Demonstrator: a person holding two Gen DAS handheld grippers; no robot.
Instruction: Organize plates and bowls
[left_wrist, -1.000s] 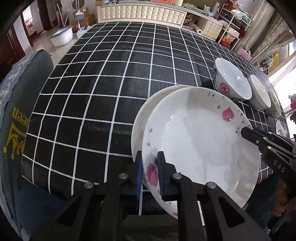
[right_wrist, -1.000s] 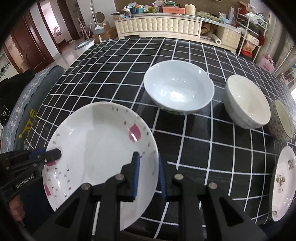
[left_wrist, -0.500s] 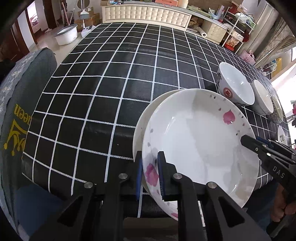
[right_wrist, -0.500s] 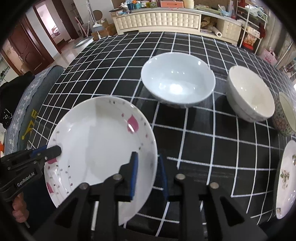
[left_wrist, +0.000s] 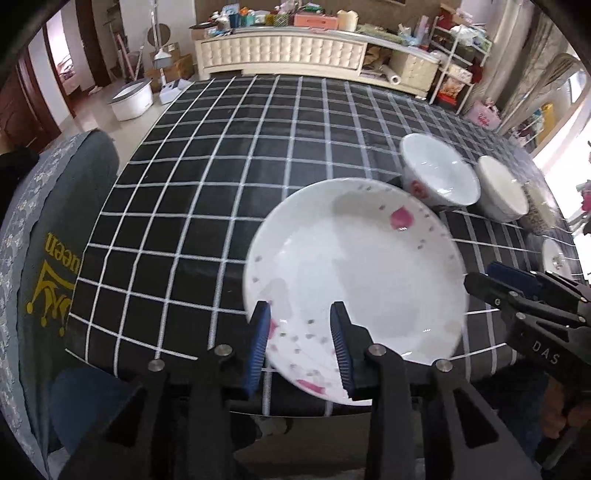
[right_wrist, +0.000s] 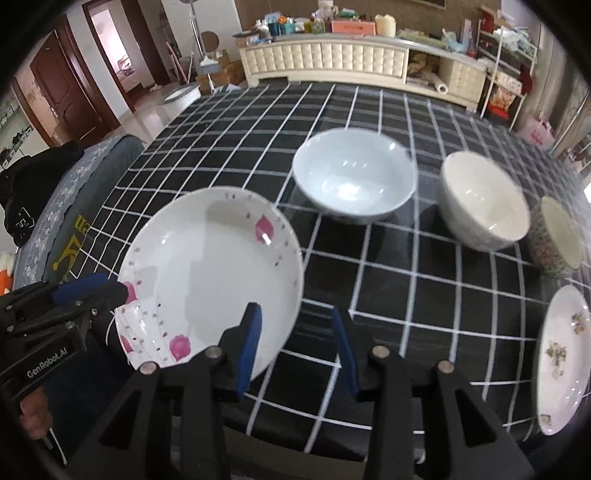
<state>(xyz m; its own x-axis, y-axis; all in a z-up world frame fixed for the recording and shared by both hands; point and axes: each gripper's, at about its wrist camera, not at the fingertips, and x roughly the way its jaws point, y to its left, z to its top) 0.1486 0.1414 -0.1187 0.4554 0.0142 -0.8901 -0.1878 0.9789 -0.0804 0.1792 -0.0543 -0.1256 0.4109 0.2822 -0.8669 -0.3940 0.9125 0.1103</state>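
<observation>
Having released the plate (left_wrist: 354, 280), left gripper (left_wrist: 301, 347) and right gripper (right_wrist: 295, 343) now gape.

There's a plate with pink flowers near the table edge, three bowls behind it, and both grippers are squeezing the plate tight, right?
Not quite. Both grippers are open. In the left wrist view, the left gripper has its fingers spread apart over the pink-flowered plate, and in the right wrist view the right gripper is open beside it. The three bowls do sit behind it.
</observation>
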